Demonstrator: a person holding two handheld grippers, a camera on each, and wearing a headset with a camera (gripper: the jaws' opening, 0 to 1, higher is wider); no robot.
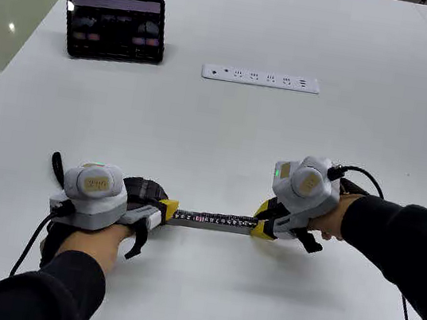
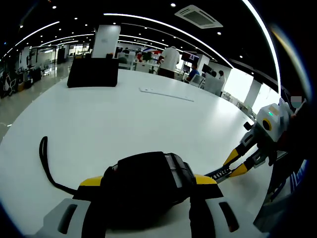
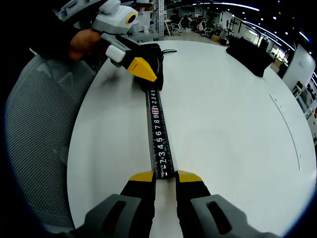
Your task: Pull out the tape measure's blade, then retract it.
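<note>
The tape measure's black case [image 1: 144, 192] rests on the white table [image 1: 225, 138], and my left gripper [image 1: 159, 210] is shut on it. In the left gripper view the case [image 2: 146, 183] sits between my yellow-tipped jaws [image 2: 148, 181]. The numbered blade [image 1: 213, 219] lies drawn out a short way to the right, flat along the table. My right gripper [image 1: 262, 222] is shut on the blade's end. In the right gripper view the blade [image 3: 157, 134] runs from my right gripper [image 3: 165, 176] up to the case [image 3: 151, 52], where the left gripper [image 3: 141, 69] holds it.
A black tablet [image 1: 114, 26] stands at the far left and a white power strip [image 1: 260, 78] lies at the far middle. A black wrist strap [image 2: 47, 163] trails from the case. A mesh chair [image 3: 39, 124] is off the near table edge.
</note>
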